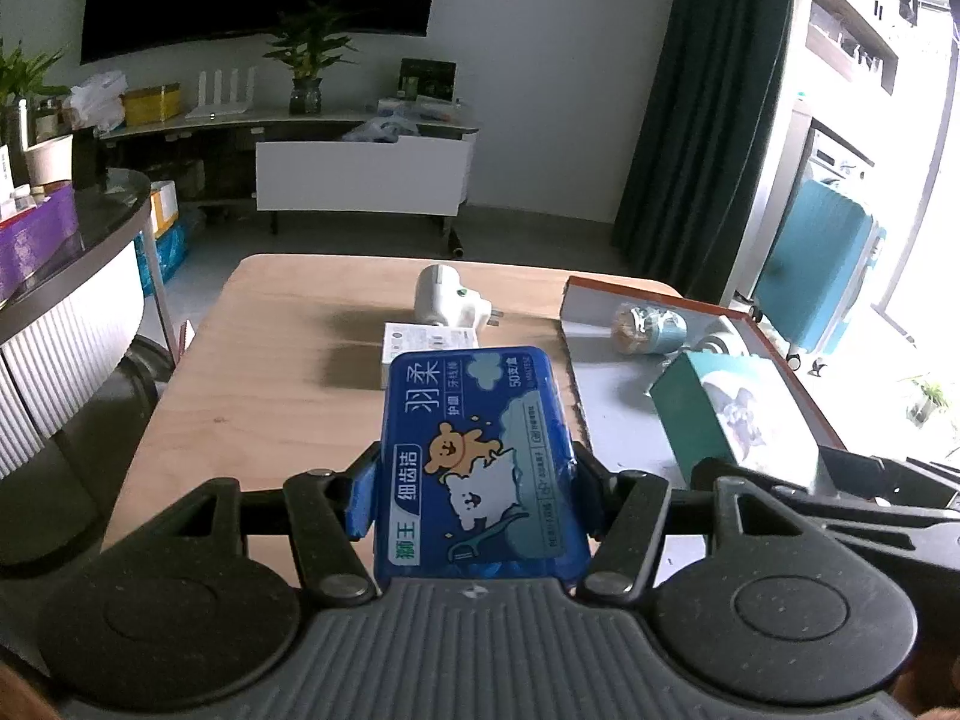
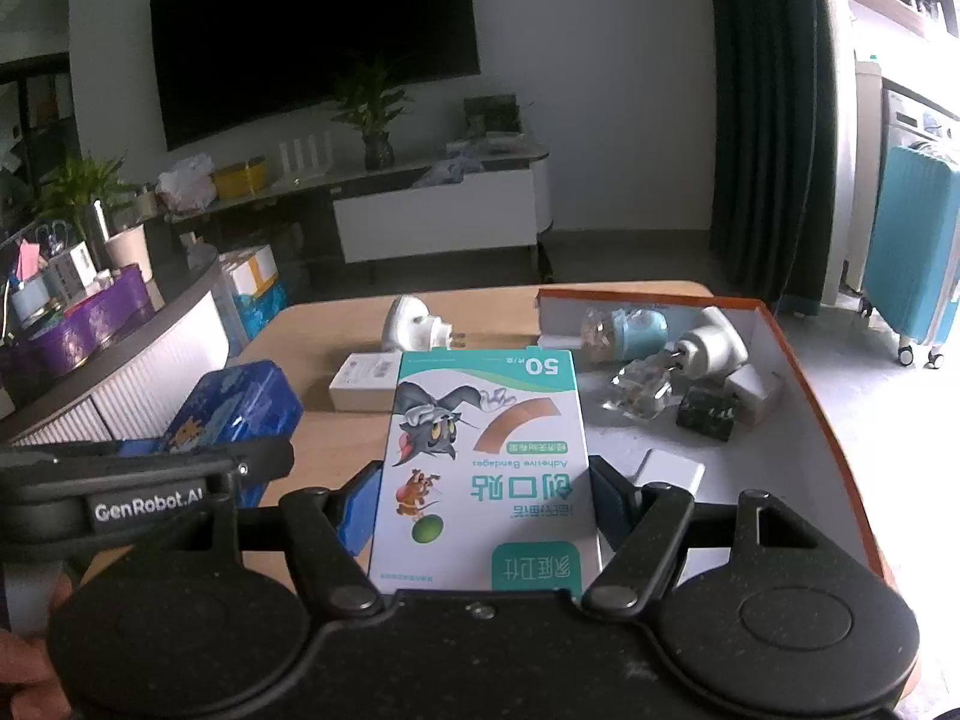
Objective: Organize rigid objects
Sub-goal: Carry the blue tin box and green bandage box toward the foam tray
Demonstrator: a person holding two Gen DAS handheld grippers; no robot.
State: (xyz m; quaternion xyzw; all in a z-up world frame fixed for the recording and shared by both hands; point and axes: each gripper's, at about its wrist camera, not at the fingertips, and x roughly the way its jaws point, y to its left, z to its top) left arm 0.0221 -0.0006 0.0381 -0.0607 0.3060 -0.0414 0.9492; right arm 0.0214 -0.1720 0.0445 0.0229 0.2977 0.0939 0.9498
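While pinched across its width in the left tongs (image 1: 474,480), label up and seemingly clear of the desk (image 1: 270,372): blue box (image 1: 480,432), gripped near its back end so that most of it juts forward, probably for setting down flat without fouling the pads. Just to its right, clamped the same way in the right tongs (image 2: 480,498): bandage box (image 2: 486,450), likewise face up and sticking out ahead, hanging over the near left edge of the tray (image 2: 804,396). Both tongs thus closed on cargo, neither spread, side by side and near each other; likely carrying two boxes at once towards the tray. On bare wood beyond the blue box: white carton (image 1: 420,342), and behind it a white plug (image 1: 447,294), neither yet collected. Inside the orange-rimmed tray, left to right: bottle with a pale blue cap (image 2: 624,330) on its side, clear piece (image 2: 642,390), a round white adaptor (image 2: 708,348), dark block (image 2: 708,414), white cube (image 2: 753,390), and nearer, a flat white charger (image 2: 669,468). Room beyond, from the left: curved counter (image 2: 162,348) with a purple tin (image 2: 90,324), dark TV (image 2: 312,42) above a low stand with a plant (image 2: 375,114), green curtain (image 2: 768,120), teal suitcase (image 2: 912,252) in bright daylight.
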